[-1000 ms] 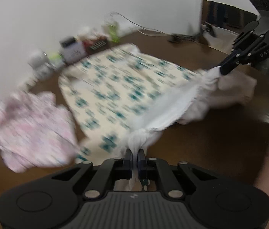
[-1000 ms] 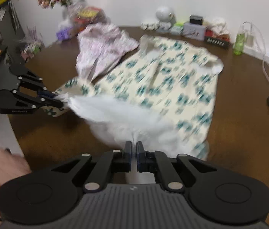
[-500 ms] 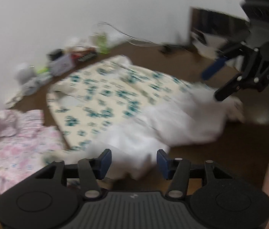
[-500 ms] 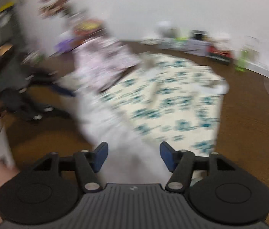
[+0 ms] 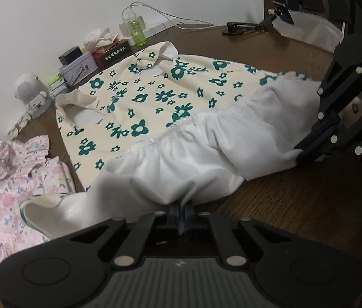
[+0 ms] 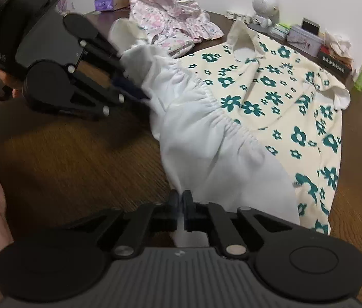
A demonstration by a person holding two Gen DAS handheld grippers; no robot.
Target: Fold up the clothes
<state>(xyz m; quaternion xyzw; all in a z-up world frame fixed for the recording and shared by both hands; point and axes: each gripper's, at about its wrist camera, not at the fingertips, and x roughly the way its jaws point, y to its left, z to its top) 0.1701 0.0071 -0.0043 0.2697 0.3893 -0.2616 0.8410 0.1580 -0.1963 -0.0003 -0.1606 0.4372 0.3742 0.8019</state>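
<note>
Pinching the white garment (image 5: pixel 196 154) at both ends, my left gripper (image 5: pixel 181 211) and right gripper (image 6: pixel 180 200) are clamped, floral dress (image 5: pixel 155 95) at twelve o'clock.

Plain white cloth (image 5: pixel 206 148) sits by the fingers; beyond it, cream dress (image 5: pixel 155 89) with green flowers.

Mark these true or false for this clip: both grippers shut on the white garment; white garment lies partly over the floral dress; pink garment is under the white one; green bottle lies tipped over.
1. Both the left gripper and the right gripper are shut on the white garment. True.
2. It lies partly over the floral dress. True.
3. The pink garment is under it. False: it lies beside, uncovered.
4. The green bottle is tipped over. False: it stands upright.
</note>
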